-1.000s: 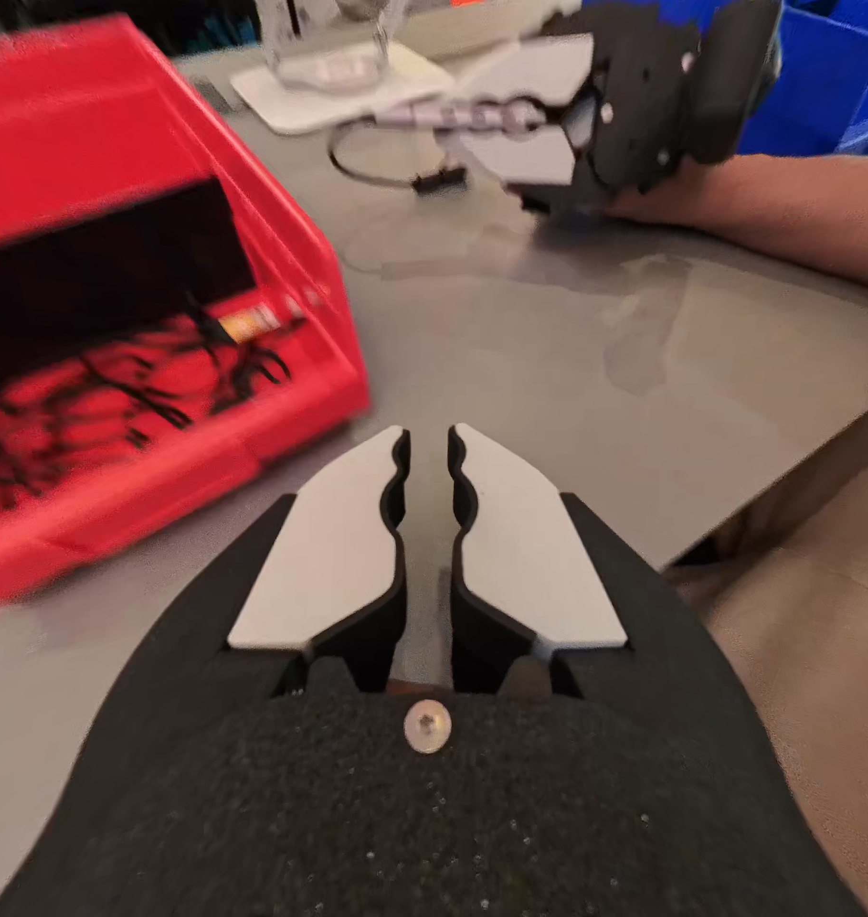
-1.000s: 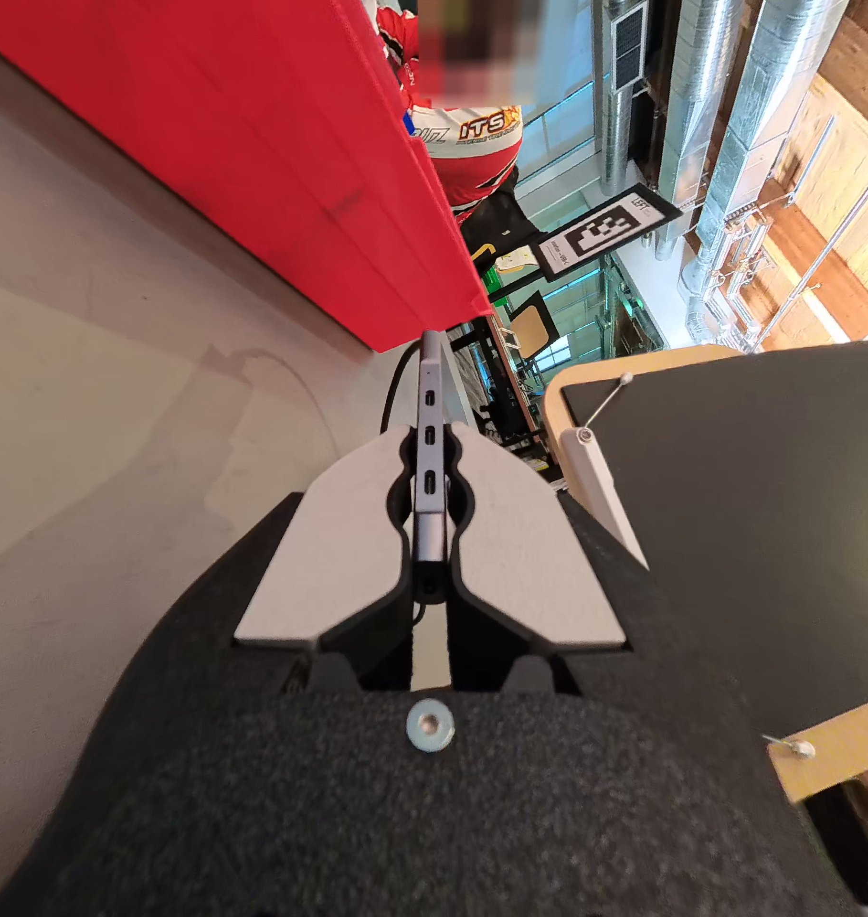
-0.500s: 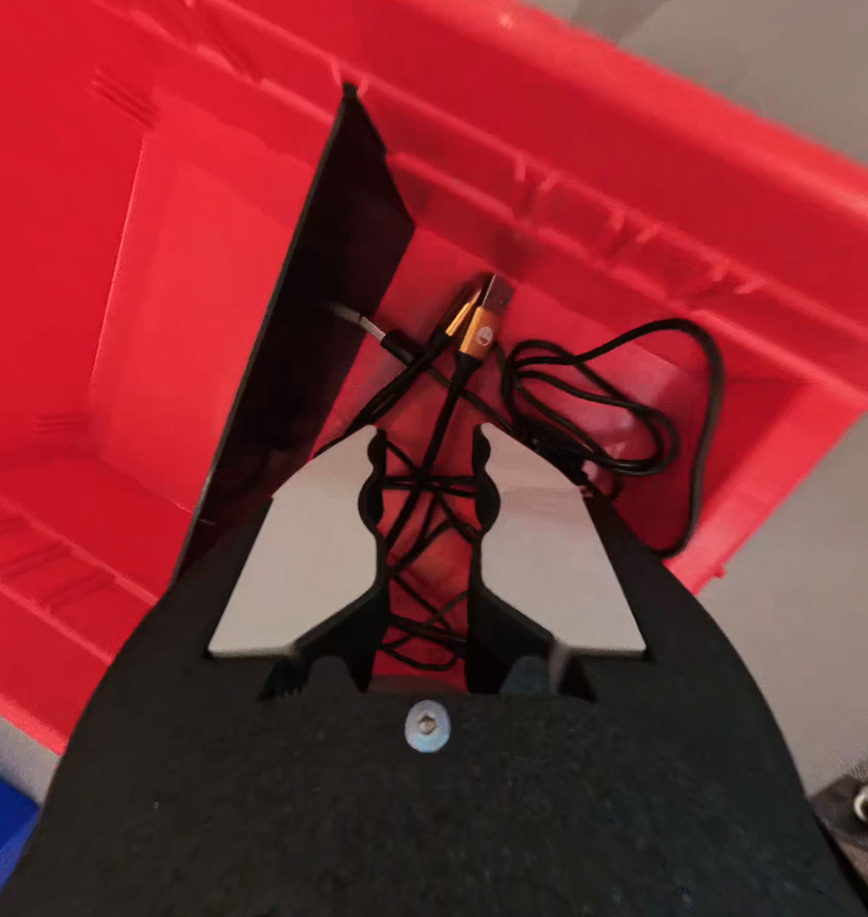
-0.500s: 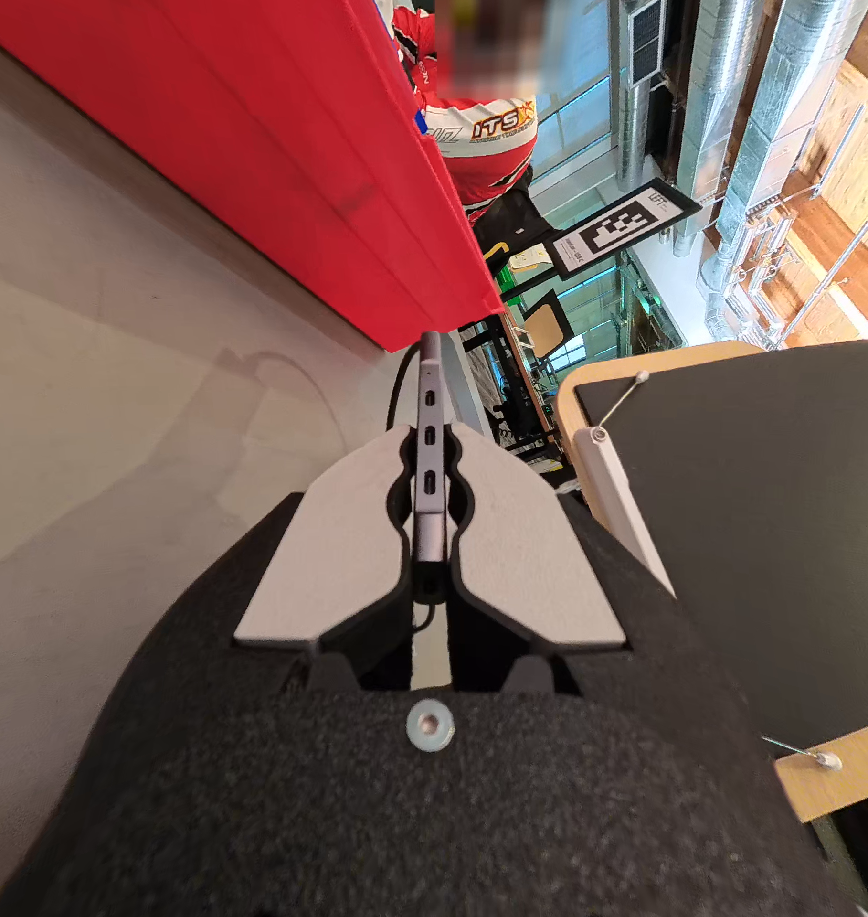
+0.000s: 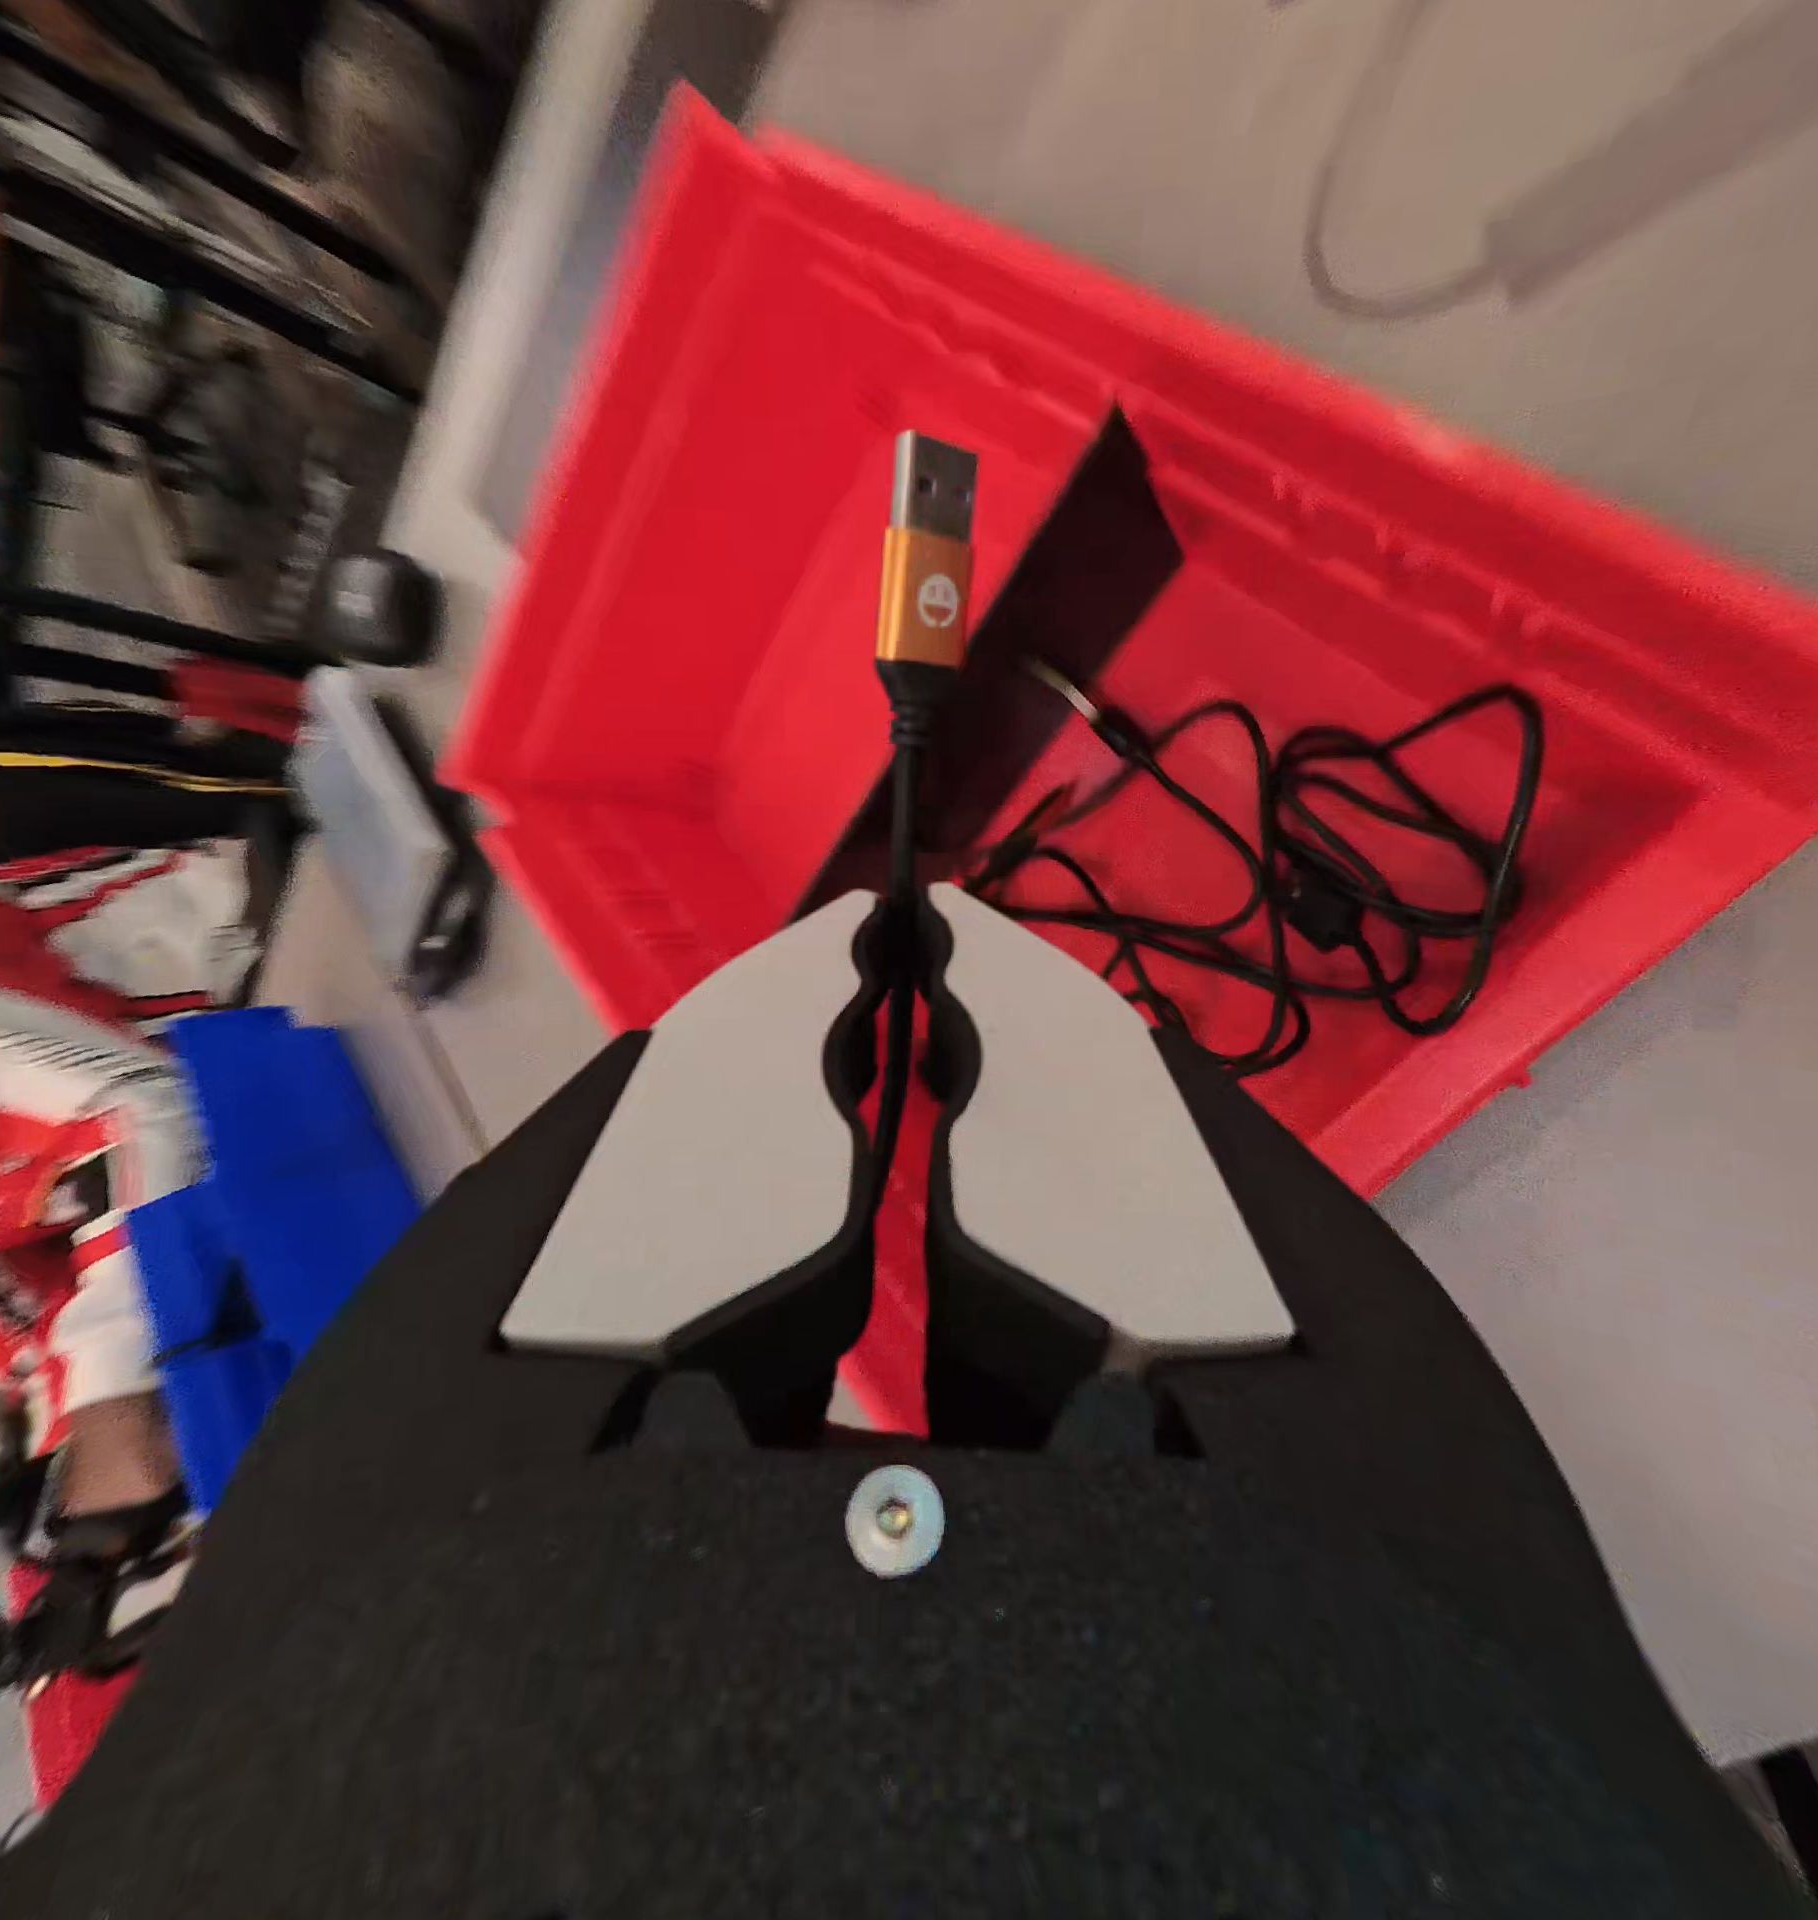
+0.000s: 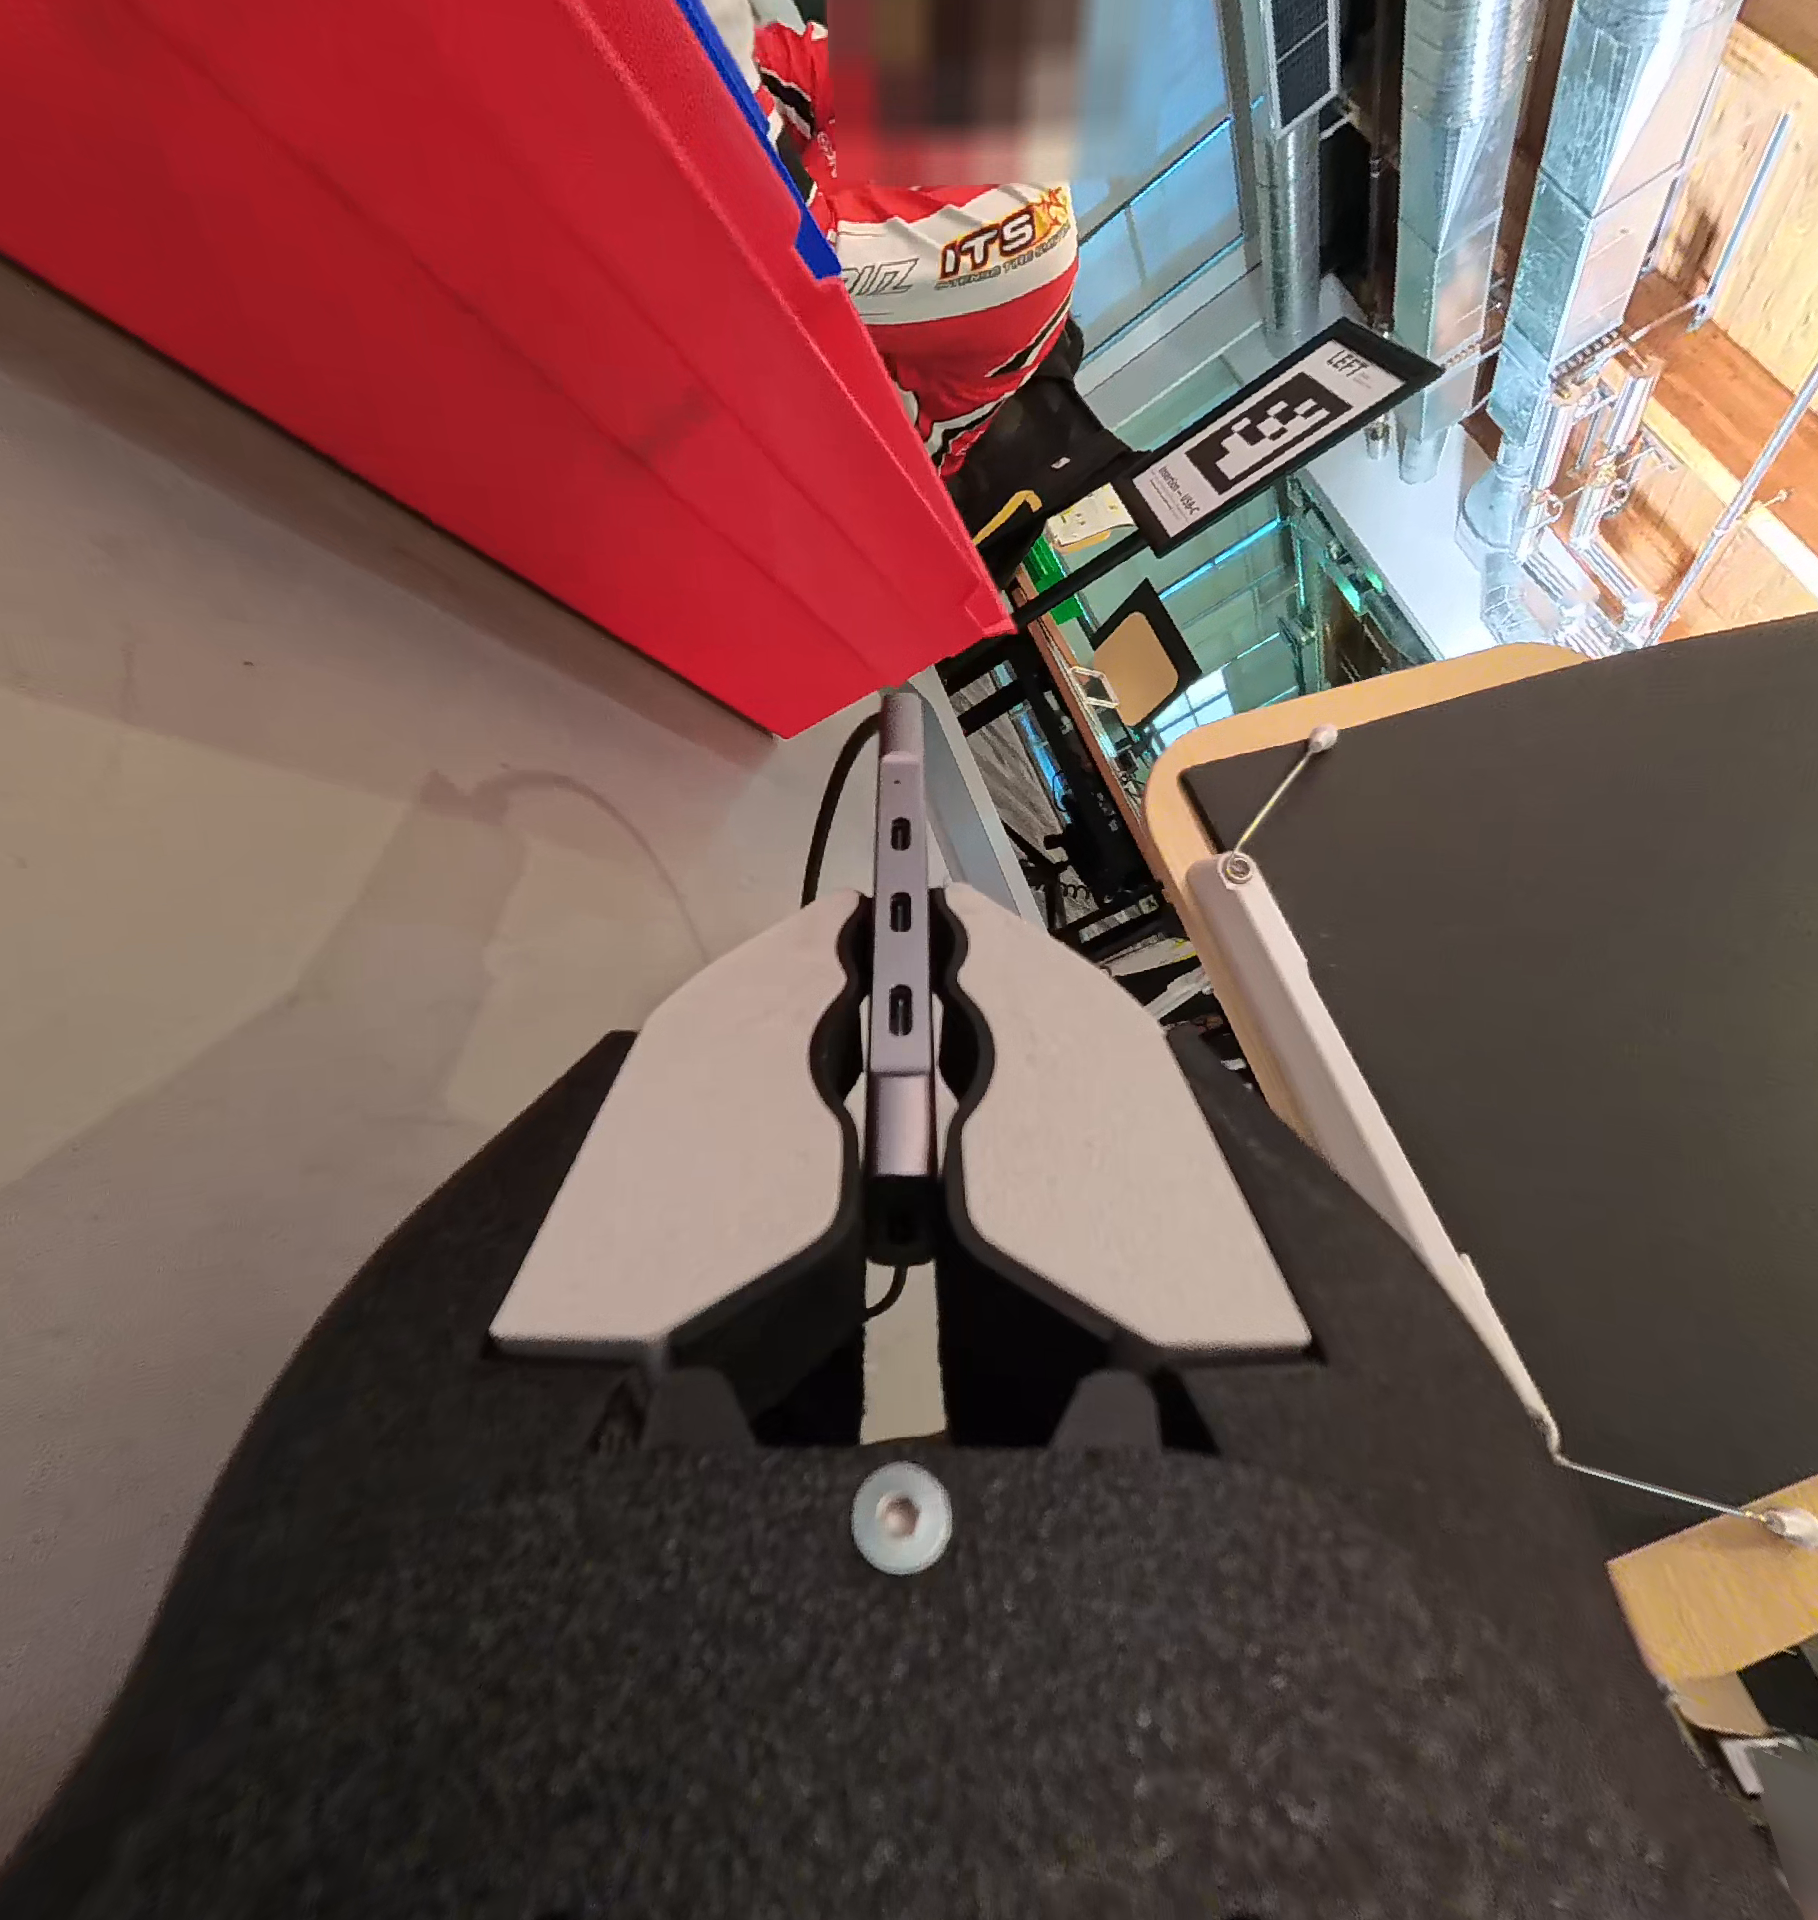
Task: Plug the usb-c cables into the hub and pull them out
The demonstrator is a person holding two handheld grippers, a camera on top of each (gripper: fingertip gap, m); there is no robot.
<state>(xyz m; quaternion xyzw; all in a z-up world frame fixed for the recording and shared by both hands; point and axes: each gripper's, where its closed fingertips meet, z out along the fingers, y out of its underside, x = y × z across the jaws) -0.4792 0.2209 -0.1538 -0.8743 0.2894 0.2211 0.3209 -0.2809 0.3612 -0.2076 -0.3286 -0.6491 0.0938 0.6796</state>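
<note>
My left gripper (image 5: 903, 914) is shut on a thin black cable (image 5: 903, 821) just behind its orange-sleeved metal plug (image 5: 926, 561), which sticks out forward and is held up above the red bin (image 5: 1404, 540). More black cables (image 5: 1404, 862) lie coiled in the bin beside a black divider (image 5: 1050, 623). My right gripper (image 6: 903, 914) is shut on a slim grey hub (image 6: 900, 935), held on edge with three small ports facing me. The hub's own black lead (image 6: 827, 810) curves off its far end.
The red bin's outer wall (image 6: 469, 312) stands close on the grey table (image 6: 209, 883) ahead of the right gripper. A blue bin (image 5: 271, 1174) sits left of the left gripper. A black panel with a wooden edge (image 6: 1559, 987) is at the right. A person in red-and-white clothing (image 6: 967, 291) is beyond. The grippers' ends are close to 25 cm from one another.
My left gripper went from open over the table into the red bin, closed on the orange-plug cable and lifted it out. My right gripper has held the hub almost still.
</note>
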